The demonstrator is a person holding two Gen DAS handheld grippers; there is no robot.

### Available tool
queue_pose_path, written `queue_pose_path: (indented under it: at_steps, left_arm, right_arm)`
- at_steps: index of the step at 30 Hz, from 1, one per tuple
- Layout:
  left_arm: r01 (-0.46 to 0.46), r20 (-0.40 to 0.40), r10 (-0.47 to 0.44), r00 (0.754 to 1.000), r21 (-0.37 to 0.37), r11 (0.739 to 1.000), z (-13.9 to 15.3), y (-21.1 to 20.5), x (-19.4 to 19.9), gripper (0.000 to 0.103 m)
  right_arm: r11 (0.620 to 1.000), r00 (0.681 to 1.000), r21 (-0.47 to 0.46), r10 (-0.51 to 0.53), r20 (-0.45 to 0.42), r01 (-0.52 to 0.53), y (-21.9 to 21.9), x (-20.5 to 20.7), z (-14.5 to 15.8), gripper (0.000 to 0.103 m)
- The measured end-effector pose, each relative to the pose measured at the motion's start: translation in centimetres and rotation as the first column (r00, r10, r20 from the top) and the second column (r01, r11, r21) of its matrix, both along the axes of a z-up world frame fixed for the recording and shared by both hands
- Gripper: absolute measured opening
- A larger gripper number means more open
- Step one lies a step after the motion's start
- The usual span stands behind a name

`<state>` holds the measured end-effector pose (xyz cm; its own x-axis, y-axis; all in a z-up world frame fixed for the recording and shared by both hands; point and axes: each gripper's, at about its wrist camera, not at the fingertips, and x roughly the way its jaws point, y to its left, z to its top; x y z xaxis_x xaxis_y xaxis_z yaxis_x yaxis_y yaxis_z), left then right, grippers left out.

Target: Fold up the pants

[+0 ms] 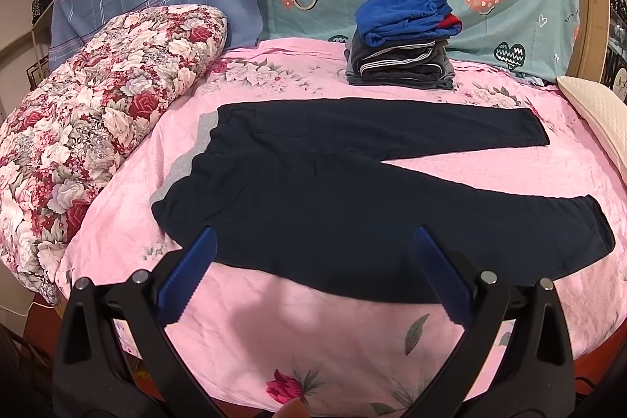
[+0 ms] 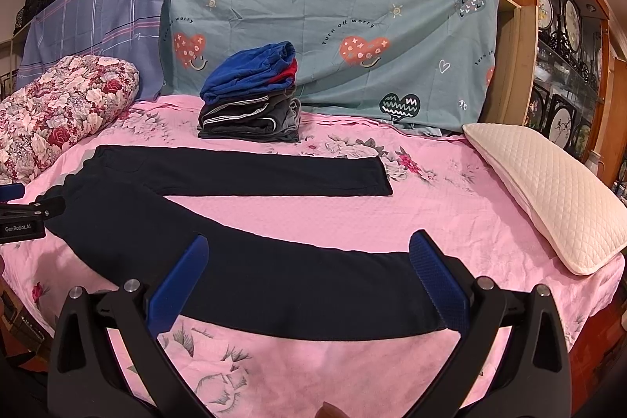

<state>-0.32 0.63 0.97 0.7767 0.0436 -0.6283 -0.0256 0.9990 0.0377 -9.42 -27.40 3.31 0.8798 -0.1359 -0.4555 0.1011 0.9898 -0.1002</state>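
Left wrist: left tongs [image 1: 313, 241] spread wide above the dark pants [image 1: 333, 183]; right tongs [image 2: 309, 249] likewise.

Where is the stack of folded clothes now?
The stack of folded clothes sits at the bed's far side, against the teal heart-print sheet, just behind the dark pants.

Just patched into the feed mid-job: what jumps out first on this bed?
The dark pants lie spread flat across the pink floral bedspread, waistband to the left, legs splayed apart to the right. Behind them, against the teal heart-print sheet, stands a stack of folded clothes topped by something bright blue. Both tools, left and right, hang open over the near leg, gripping nothing.
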Motion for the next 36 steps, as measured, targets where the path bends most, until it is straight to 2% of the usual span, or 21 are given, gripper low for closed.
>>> queue_pose_path:
  at_steps: [36]
  left_arm:
    - [-0.017,-0.006,0.017,1.0,-0.004,1.0,-0.6,1.0,-0.2,0.101]
  right_arm:
    - [1.0,1.0,-0.008,0.025,-0.018,-0.025,0.9,0.1,-0.5,0.102]
